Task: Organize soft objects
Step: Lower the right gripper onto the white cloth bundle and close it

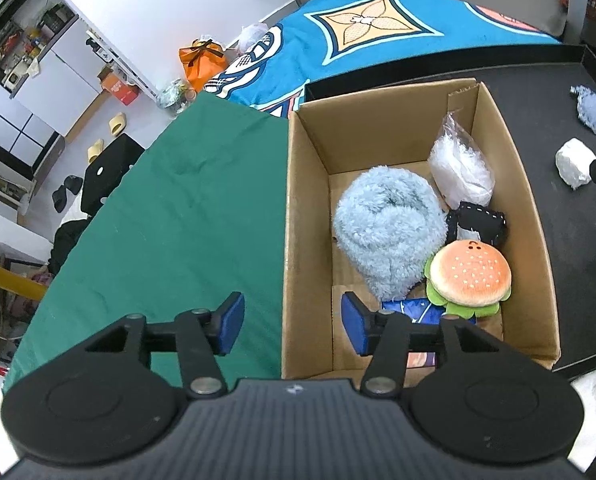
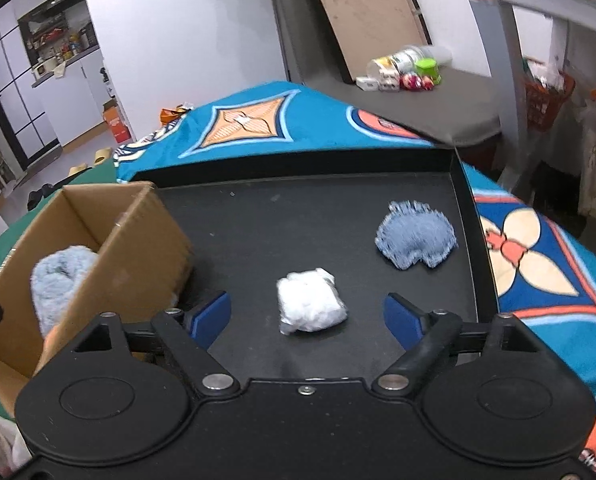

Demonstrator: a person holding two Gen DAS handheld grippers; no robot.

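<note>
Right gripper (image 2: 306, 318) jaws wide, empty, straddling white wad (image 2: 310, 306) on black tray (image 2: 257, 216). Blue plush (image 2: 416, 240) beyond. Left gripper (image 1: 293, 322) half-open, empty, astride wall of box (image 1: 298, 220); inside: fluffy roll (image 1: 386, 232), burger (image 1: 470, 276), bag (image 1: 462, 168).

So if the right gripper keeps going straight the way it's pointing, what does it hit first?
Most likely the white plastic-wrapped bundle on the black tray, which lies centred ahead of the open right gripper; exact depth is unclear.

The blue packet (image 1: 418, 312) lies half hidden under the burger plush (image 1: 470, 276) — print unreadable.
</note>
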